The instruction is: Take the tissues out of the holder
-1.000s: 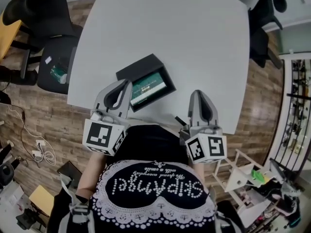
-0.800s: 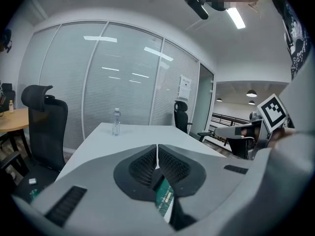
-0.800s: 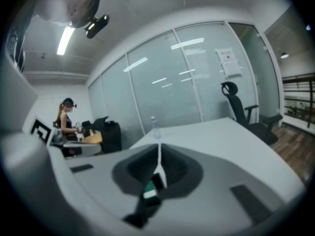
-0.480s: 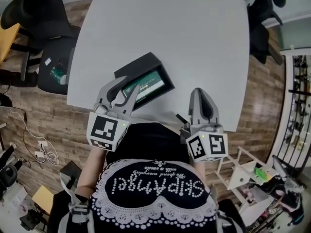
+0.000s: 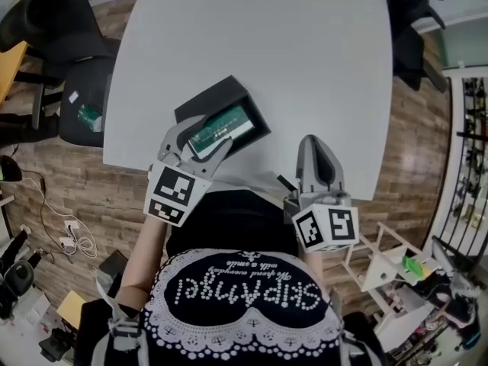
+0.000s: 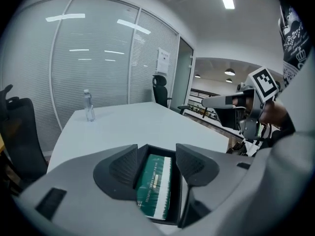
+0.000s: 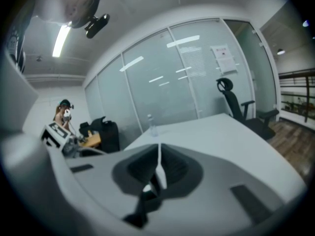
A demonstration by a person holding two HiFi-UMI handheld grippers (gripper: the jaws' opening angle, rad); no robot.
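– Head view first: where are the tissues?

– The green pack of tissues (image 5: 223, 125) lies inside the black holder (image 5: 207, 102). The holder sits open on the white table (image 5: 305, 44), near its front edge. The left gripper (image 5: 200, 139) reaches over the holder's near end. The right gripper (image 5: 314, 145) hangs at the table's edge, well apart from the holder.

– And the left gripper view?

– Its fingers (image 6: 122, 167) are spread and have just been opening. The pack shows in the gap between them, and the pads do not press on it. A bottle (image 6: 89, 105) stands at the table's far side.

– The right gripper view?

– Its fingers are pressed together with nothing between them. They point across the table towards the bottle.
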